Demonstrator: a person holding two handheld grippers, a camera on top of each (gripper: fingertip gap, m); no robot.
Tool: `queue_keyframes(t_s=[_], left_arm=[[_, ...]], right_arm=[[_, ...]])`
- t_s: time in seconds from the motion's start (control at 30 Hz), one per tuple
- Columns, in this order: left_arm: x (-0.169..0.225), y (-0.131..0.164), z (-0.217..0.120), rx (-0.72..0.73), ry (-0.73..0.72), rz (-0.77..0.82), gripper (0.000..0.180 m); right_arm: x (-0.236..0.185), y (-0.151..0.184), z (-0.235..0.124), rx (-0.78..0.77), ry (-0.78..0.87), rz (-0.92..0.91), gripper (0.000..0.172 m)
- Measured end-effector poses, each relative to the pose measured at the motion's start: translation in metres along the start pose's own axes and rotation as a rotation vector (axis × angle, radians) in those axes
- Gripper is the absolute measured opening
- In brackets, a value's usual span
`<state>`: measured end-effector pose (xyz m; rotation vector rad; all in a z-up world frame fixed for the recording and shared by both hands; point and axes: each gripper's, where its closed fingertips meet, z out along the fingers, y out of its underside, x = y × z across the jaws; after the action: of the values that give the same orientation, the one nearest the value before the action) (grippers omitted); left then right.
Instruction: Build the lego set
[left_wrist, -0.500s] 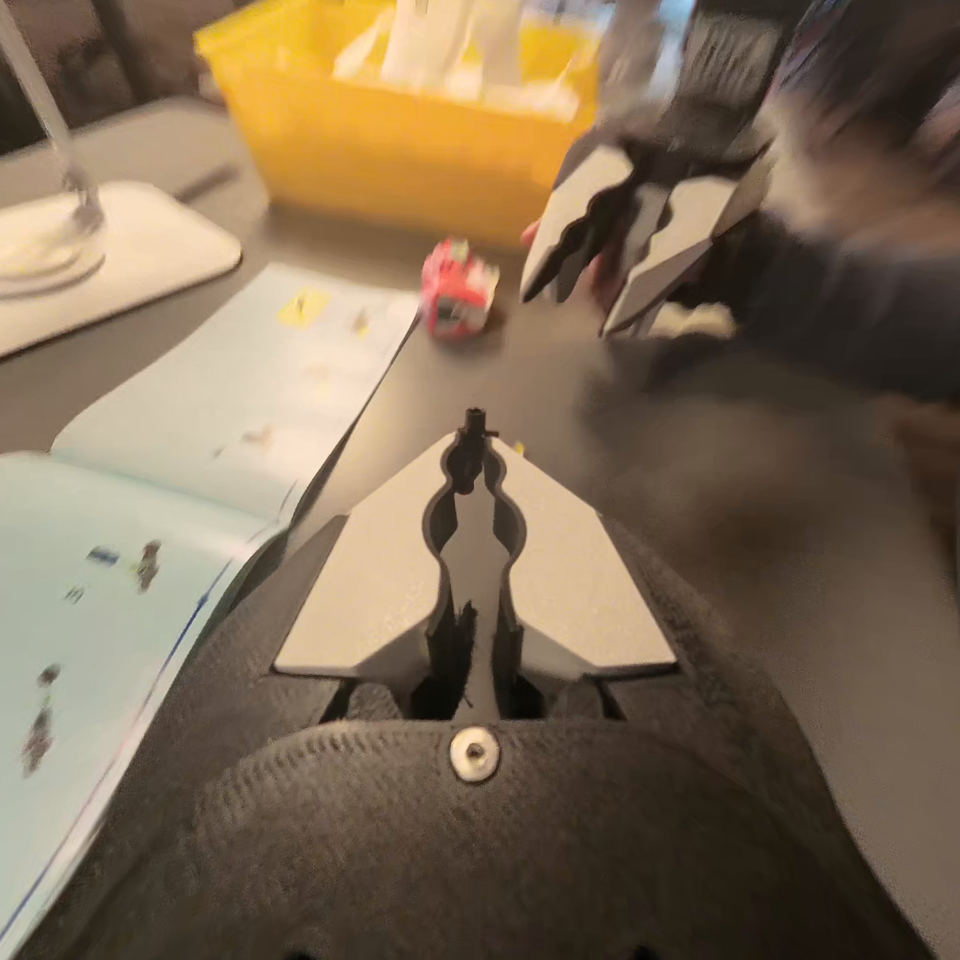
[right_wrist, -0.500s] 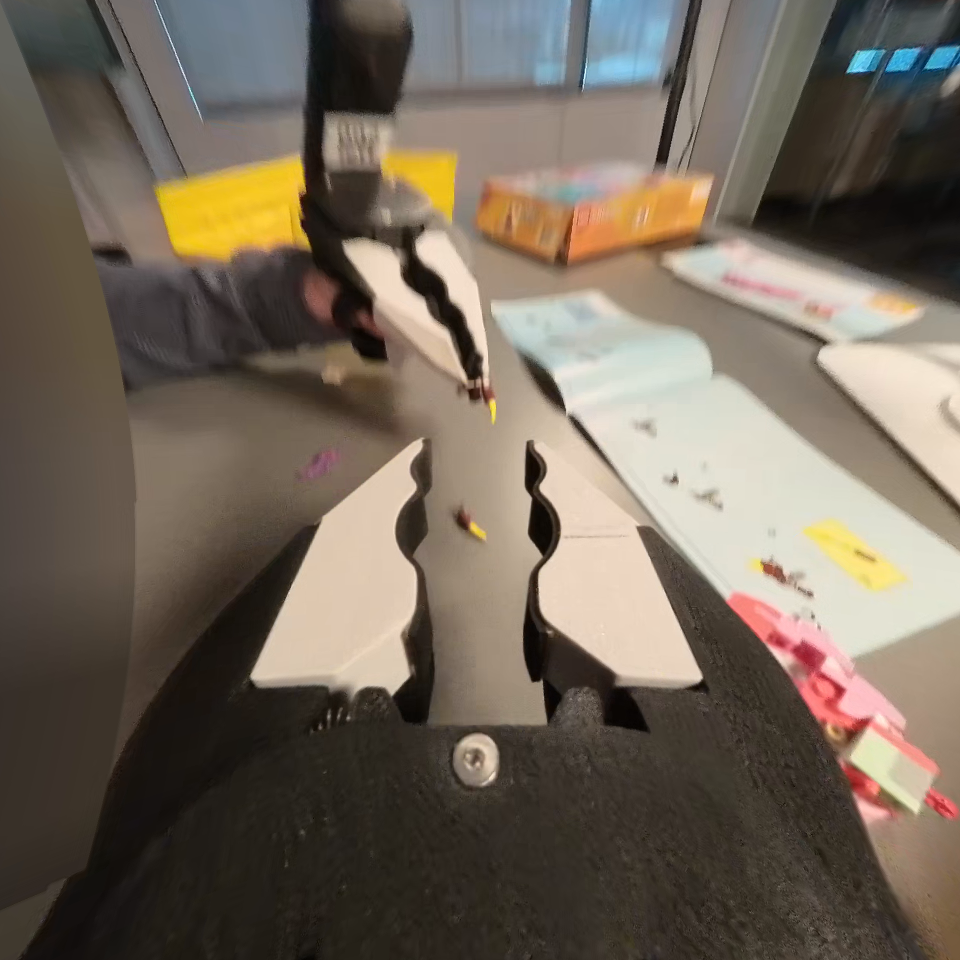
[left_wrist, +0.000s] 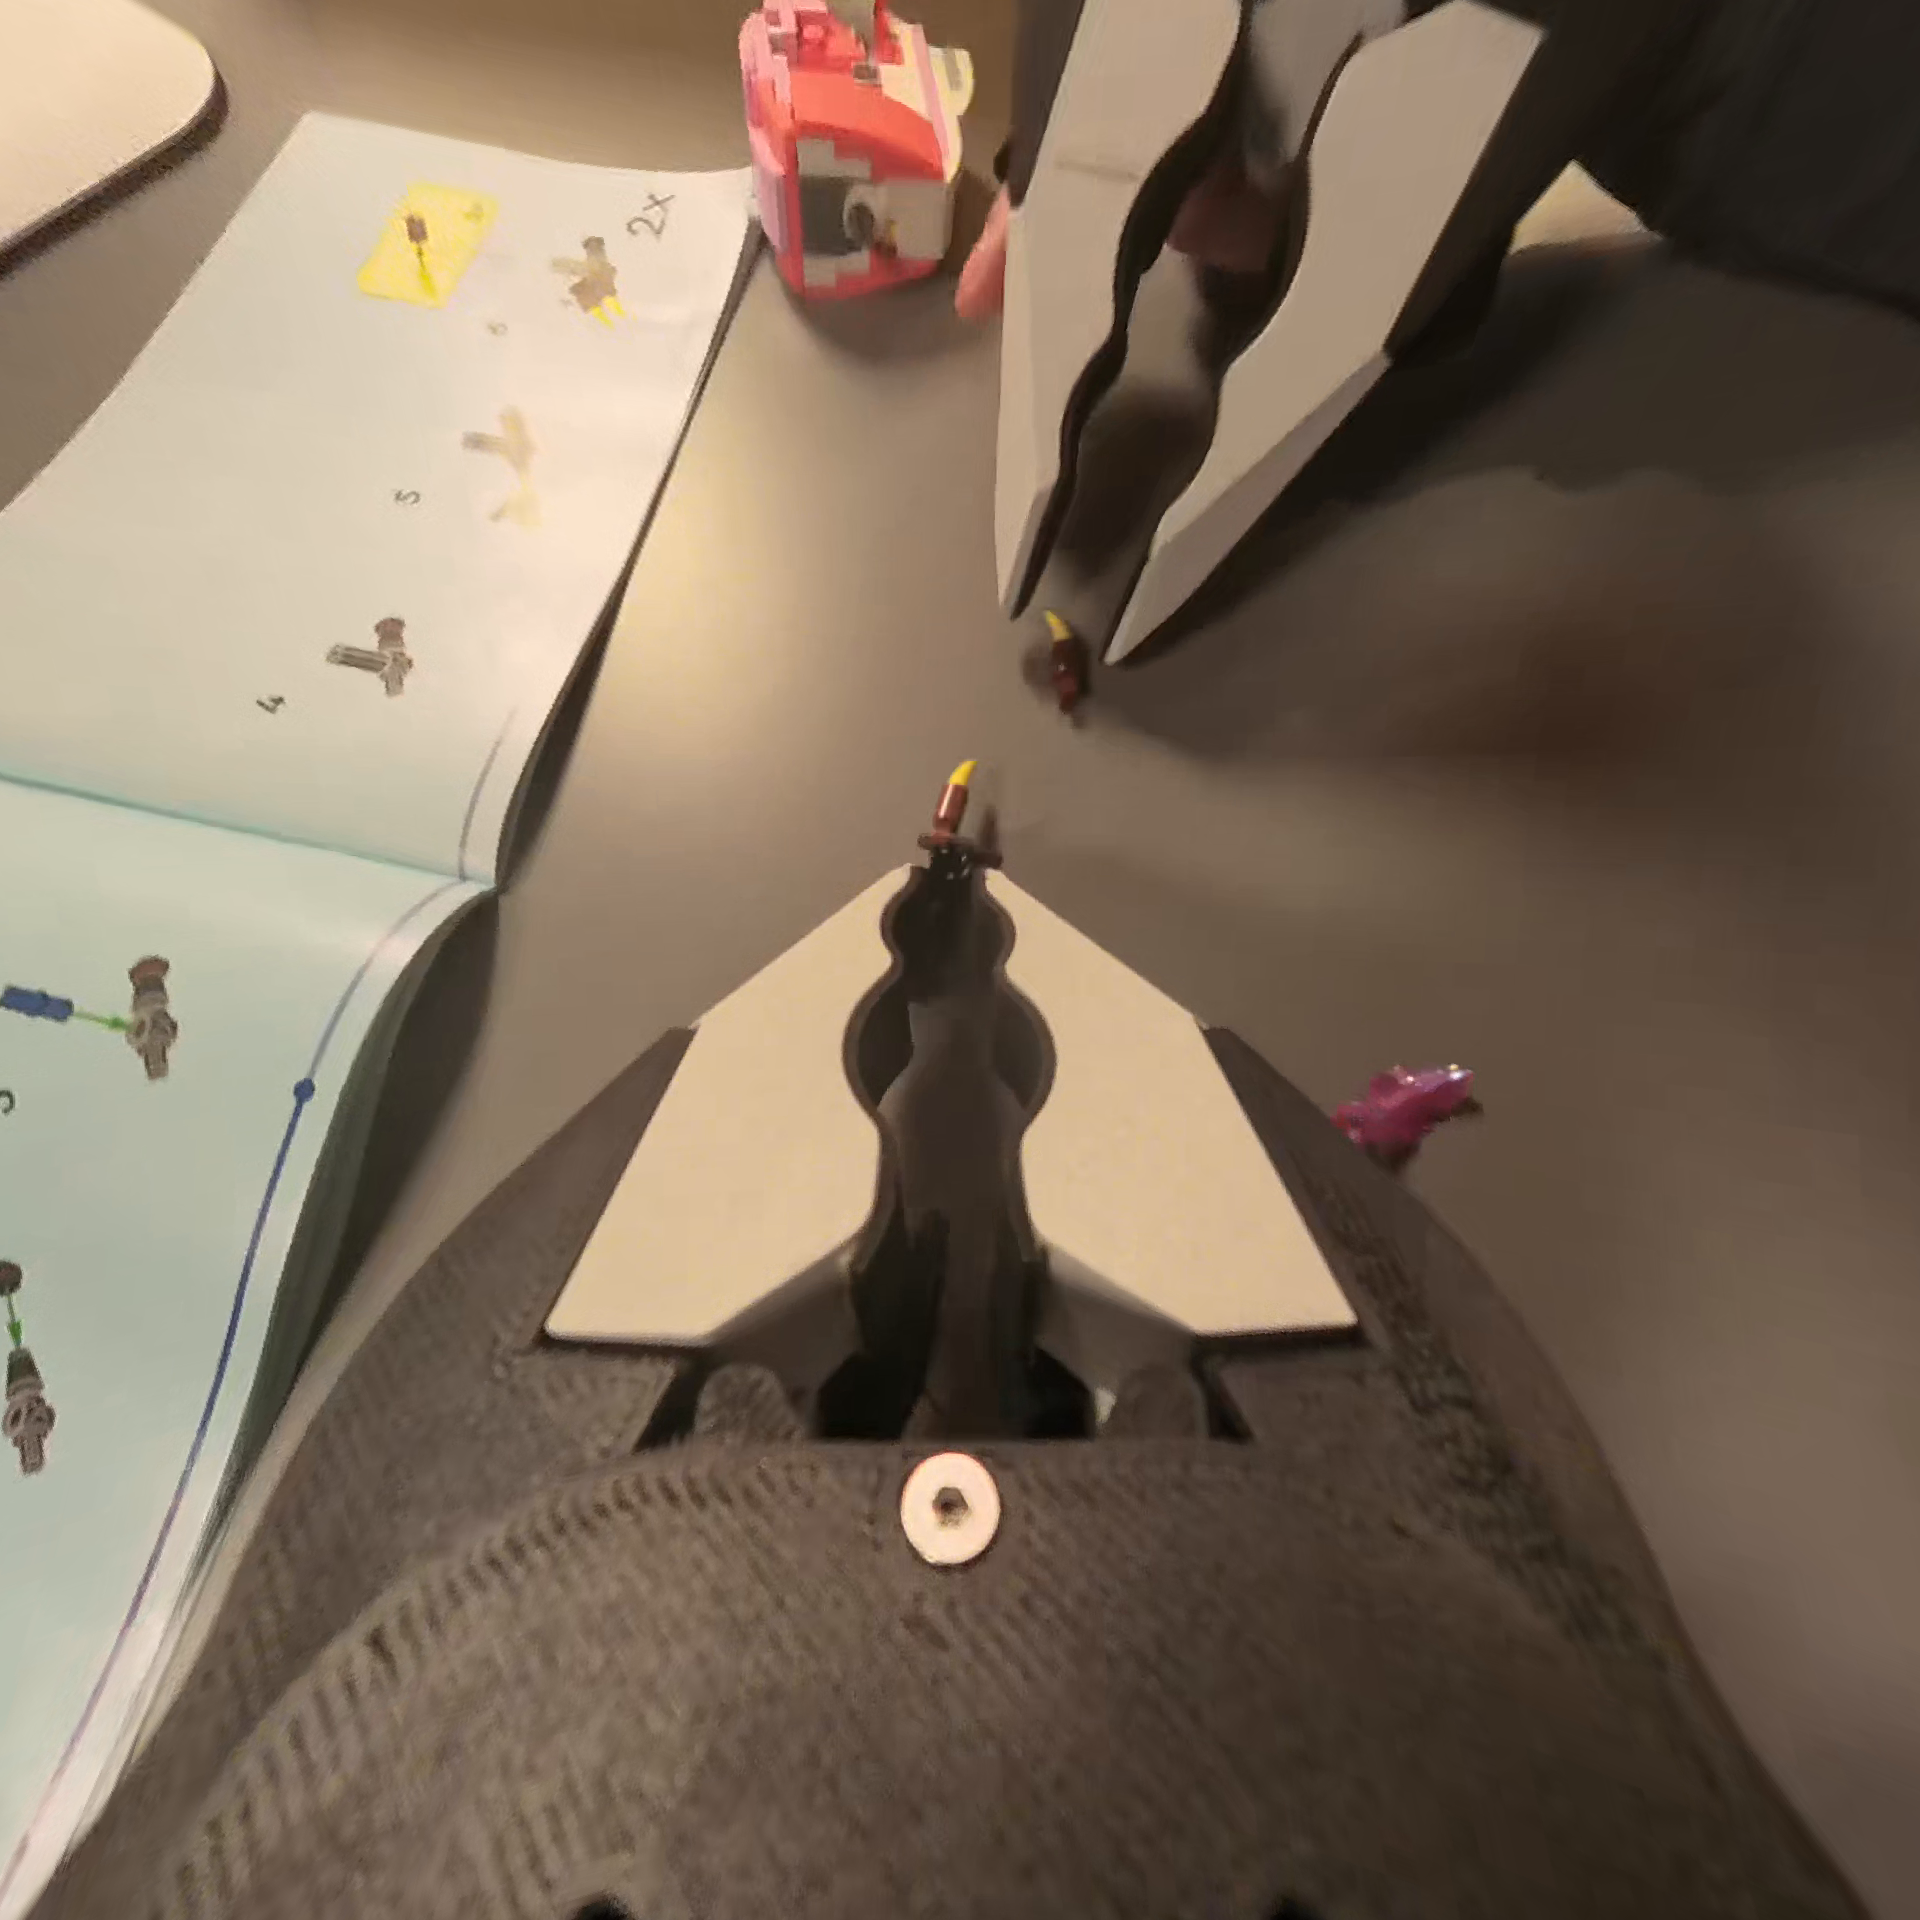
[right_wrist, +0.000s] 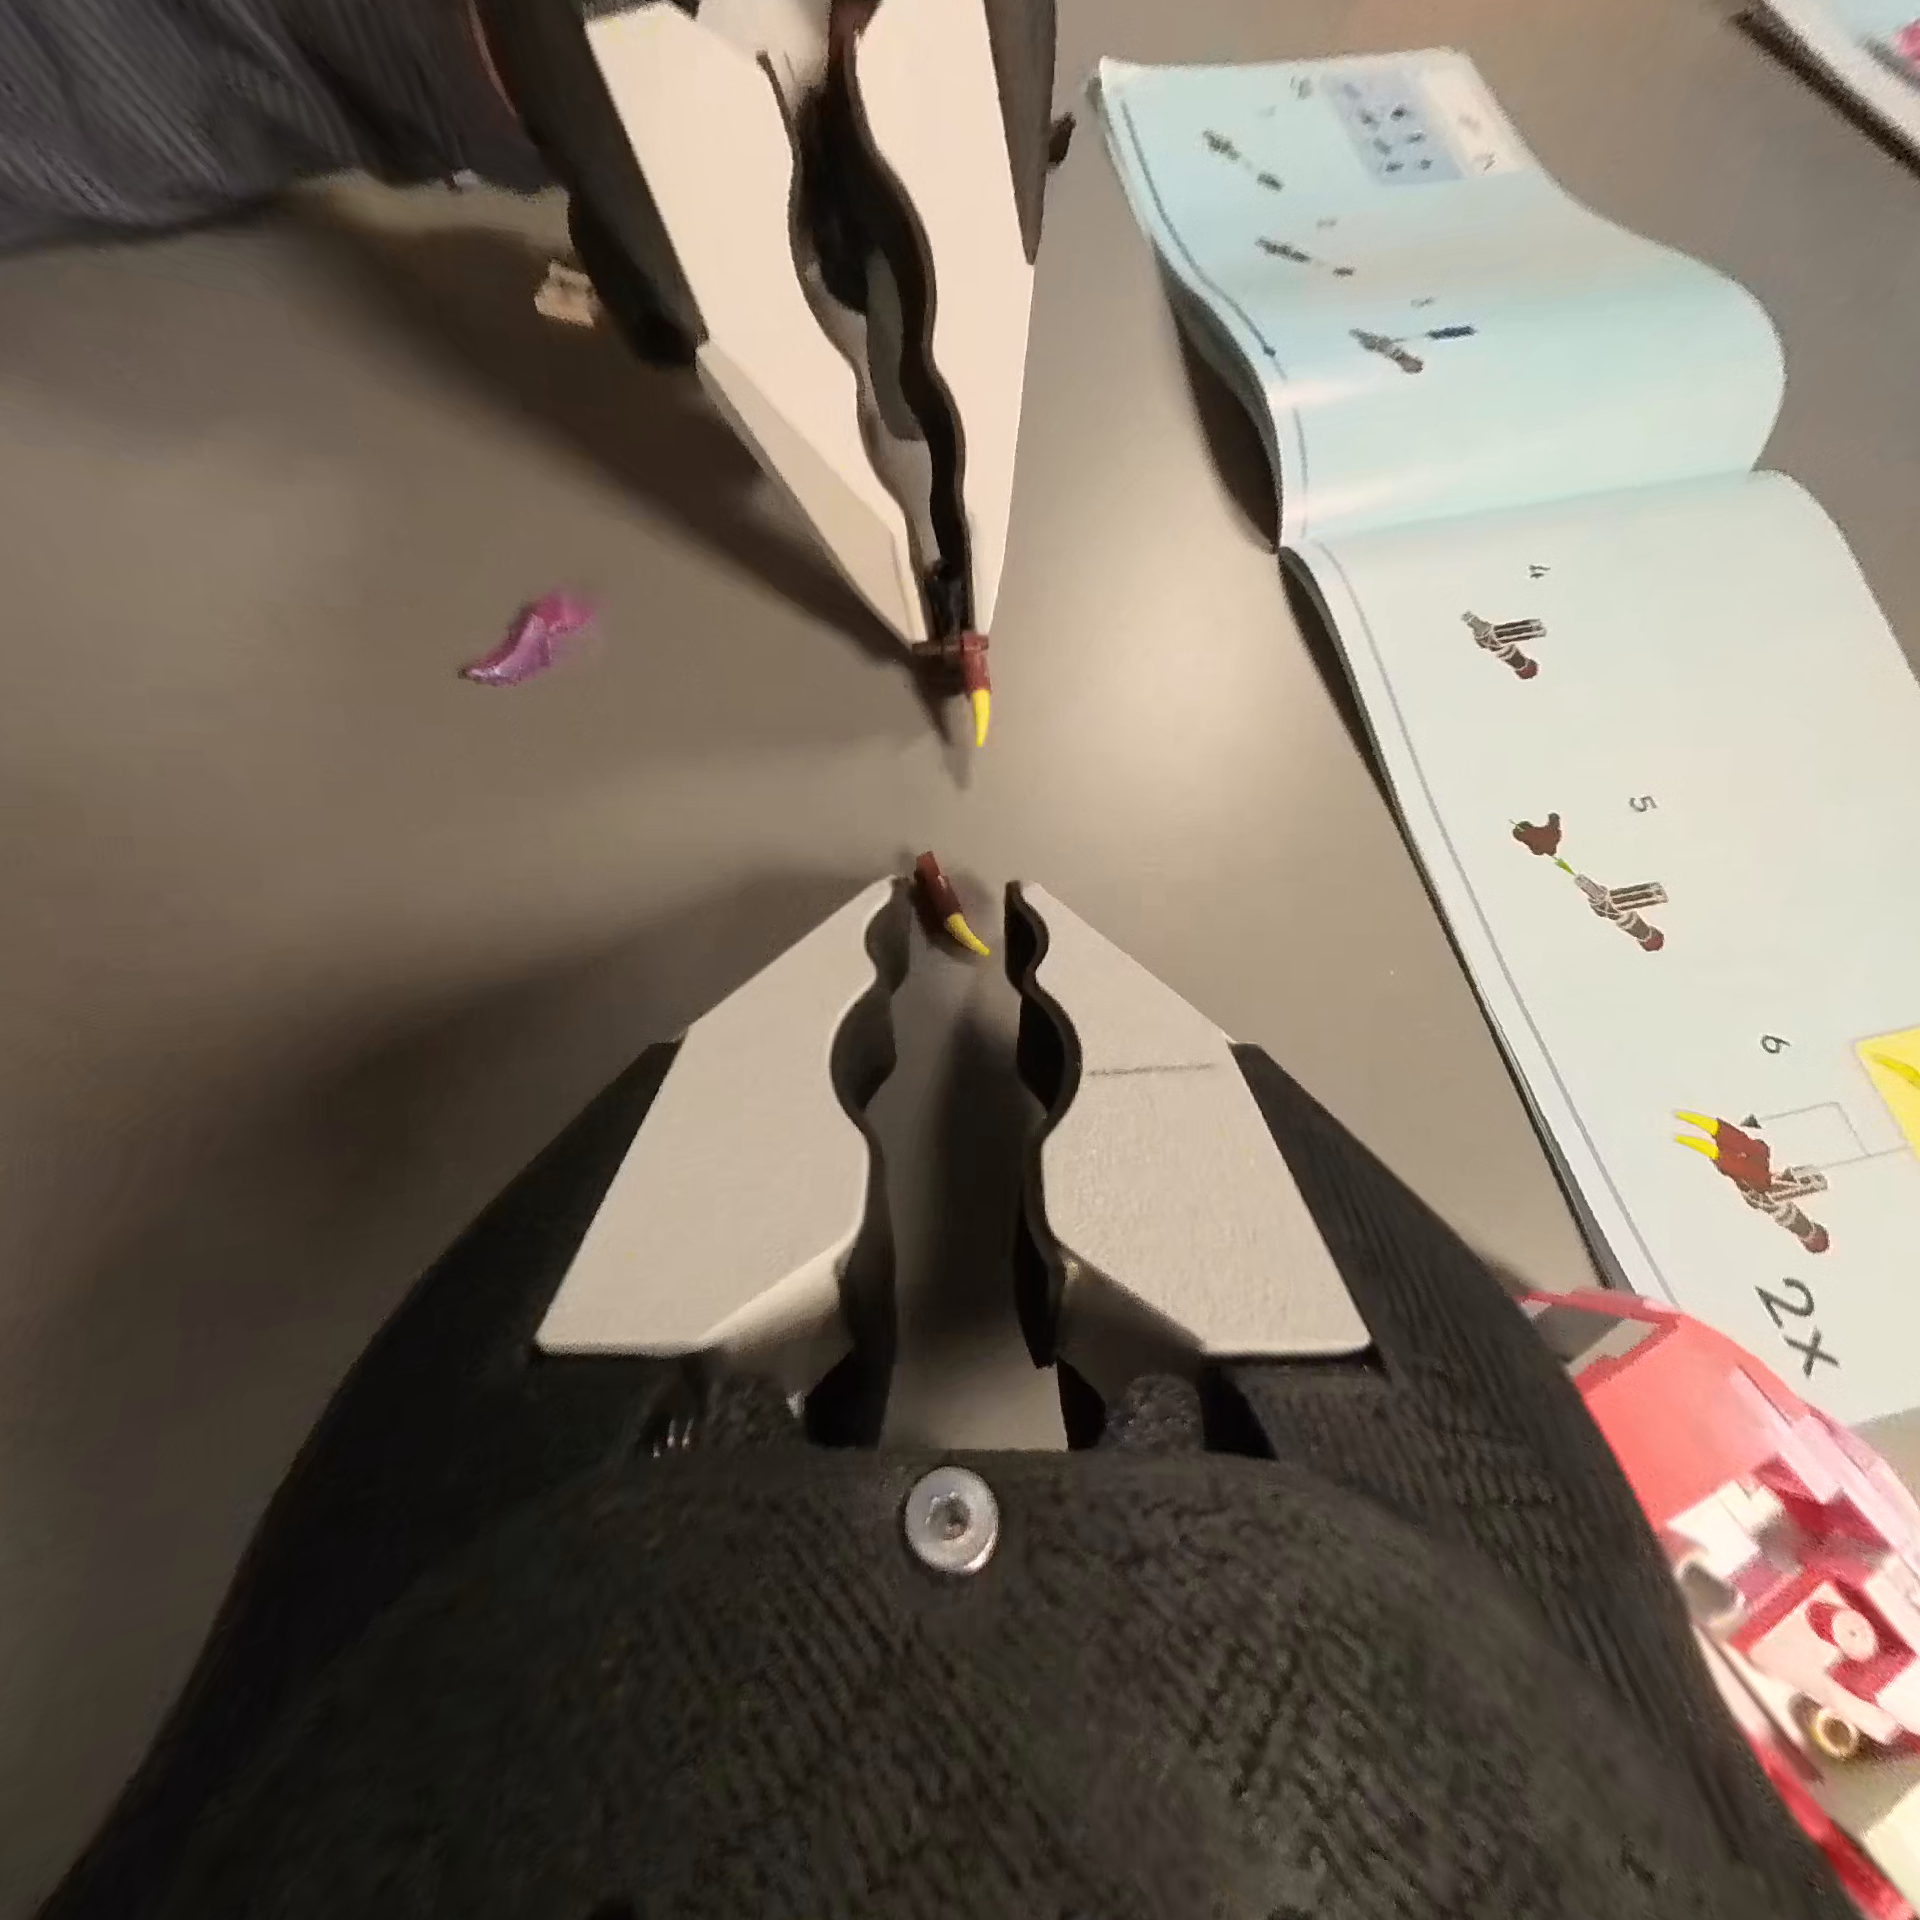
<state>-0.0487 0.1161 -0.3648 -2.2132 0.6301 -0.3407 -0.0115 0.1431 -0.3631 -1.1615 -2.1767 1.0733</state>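
Observation:
My left gripper (left_wrist: 951, 871) is shut on a small dark brick piece (left_wrist: 948, 816) with a brown stub and a yellow claw tip that sticks out past the fingertips, just above the grey table (left_wrist: 1507, 831). The right wrist view shows that gripper (right_wrist: 956, 629) from the front with the same piece (right_wrist: 975, 691) pinched at its tips. My right gripper (right_wrist: 954, 888) is open, low over the table. A second brown piece with a yellow claw (right_wrist: 943, 914) lies between its tips, close to the left finger, with a gap to the right one. The left wrist view shows this gripper (left_wrist: 1065, 636) and the piece (left_wrist: 1062, 665).
An open pale-blue instruction booklet (left_wrist: 312, 468) (right_wrist: 1662, 727) lies beside the grippers. A red and pink brick model (left_wrist: 862, 177) (right_wrist: 1766, 1507) stands near the booklet's edge. A small purple piece (left_wrist: 1403, 1107) (right_wrist: 530, 639) lies on the table. A white pad (left_wrist: 83, 104) is far left. The grippers' ends are close to 6 centimeters from one another.
Both grippers have come lower and closer together. My right gripper's jaws have narrowed around the loose claw piece on the table. My left gripper has stayed shut on its piece.

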Motion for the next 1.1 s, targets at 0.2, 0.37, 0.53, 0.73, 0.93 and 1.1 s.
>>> queue_keyframes(t_s=[0.2,0.37,0.53,0.73,0.93,1.1], left_arm=[[0.001,0.007,0.0,-0.031,0.009,-0.002,0.015],[0.0,0.009,-0.004,-0.054,-0.002,-0.009,0.047],[0.013,-0.028,-0.016,0.119,-0.14,0.299,0.051],[0.05,-0.03,0.009,0.096,-0.189,0.712,0.027],[0.058,-0.038,0.014,0.154,-0.21,0.777,0.02],[0.065,-0.035,0.018,0.133,-0.191,0.836,0.013]], right_arm=[[-0.003,0.004,0.004,-0.037,-0.043,-0.037,0.009],[-0.003,0.005,0.004,-0.038,-0.033,-0.057,0.004],[-0.014,0.006,0.0,-0.031,-0.118,0.012,0.003],[-0.033,-0.013,-0.019,0.131,-0.292,0.153,0.003],[-0.042,-0.012,-0.019,0.116,-0.345,0.163,0.003],[-0.048,-0.012,-0.019,0.111,-0.379,0.173,0.003]])
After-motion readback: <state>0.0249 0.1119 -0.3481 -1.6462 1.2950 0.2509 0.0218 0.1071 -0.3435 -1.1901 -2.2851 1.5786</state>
